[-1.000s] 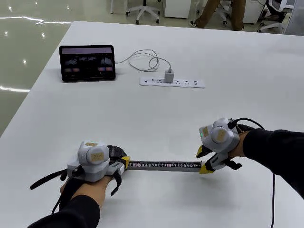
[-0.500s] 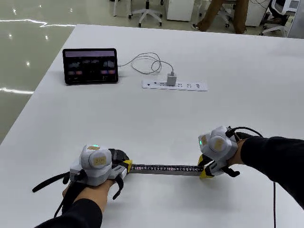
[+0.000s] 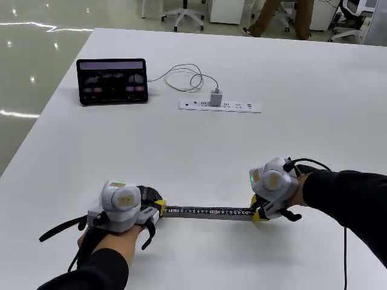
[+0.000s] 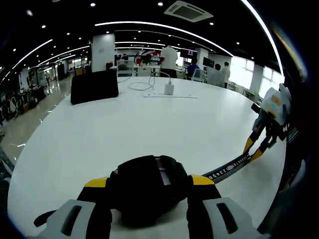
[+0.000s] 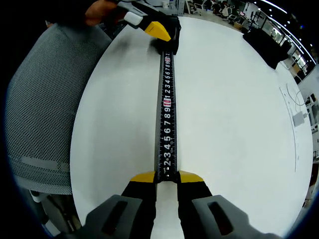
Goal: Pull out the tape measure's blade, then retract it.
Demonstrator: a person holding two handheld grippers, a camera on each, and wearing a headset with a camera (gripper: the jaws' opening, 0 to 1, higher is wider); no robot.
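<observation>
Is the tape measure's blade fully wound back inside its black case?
No, the numbered black blade stretches from the black case to the right gripper, whose jaws pinch its end.

In the head view the left gripper [image 3: 155, 204] covers most of the case [image 3: 148, 194]. The tip of the blade [image 5: 166, 119] is hidden between the jaws of the right gripper [image 5: 167, 177]. The screen of the tablet [image 3: 112, 80] is too small to read.
</observation>
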